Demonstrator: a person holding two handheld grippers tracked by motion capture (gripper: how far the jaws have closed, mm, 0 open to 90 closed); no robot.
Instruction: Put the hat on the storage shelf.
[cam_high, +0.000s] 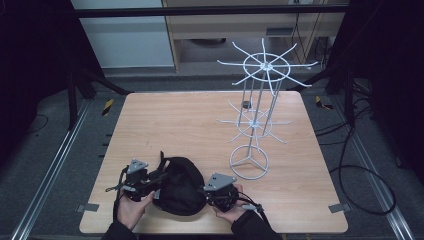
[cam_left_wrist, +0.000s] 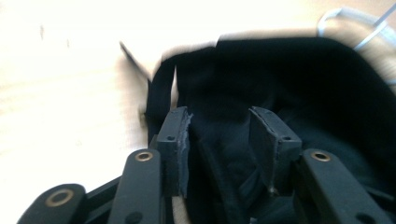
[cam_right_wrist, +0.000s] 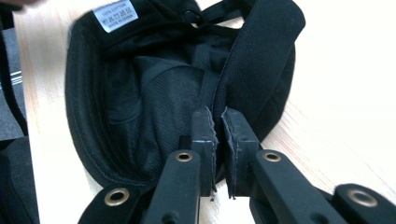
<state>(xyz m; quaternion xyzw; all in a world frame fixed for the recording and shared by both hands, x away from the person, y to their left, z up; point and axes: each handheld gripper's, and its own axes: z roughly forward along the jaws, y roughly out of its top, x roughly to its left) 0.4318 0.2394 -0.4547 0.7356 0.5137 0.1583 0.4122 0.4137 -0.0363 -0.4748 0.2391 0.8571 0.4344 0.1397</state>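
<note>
A black cap (cam_high: 178, 186) is being handled at the near edge of a wooden table (cam_high: 190, 125), lying upside down between the two grippers. In the high view, the left gripper (cam_high: 150, 181) is being held at the cap's left side and the right gripper (cam_high: 212, 195) at its right side, each carried by a hand coming in from below; the state of the jaws cannot be told from there.

In the left gripper view, the left gripper (cam_left_wrist: 219, 140) is being shown with its jaws parted over the black cloth (cam_left_wrist: 289, 88), the pads (cam_left_wrist: 180, 140) pressing on nothing; a strap (cam_left_wrist: 156, 93) is seen at the cap's edge, blurred. In the right gripper view, the right gripper (cam_right_wrist: 217, 135) is being shown clenched on the cap's rim (cam_right_wrist: 243, 65), the cloth being pinched between the nearly closed pads. The inside of the cap (cam_right_wrist: 154, 102) and a white label (cam_right_wrist: 115, 15) on its band are being shown there as well.

A white wire rack (cam_high: 257, 105) with two tiers of spokes is standing upright on the far right part of the table, well apart from the cap. Nothing is lying between the rack and the grippers.
</note>
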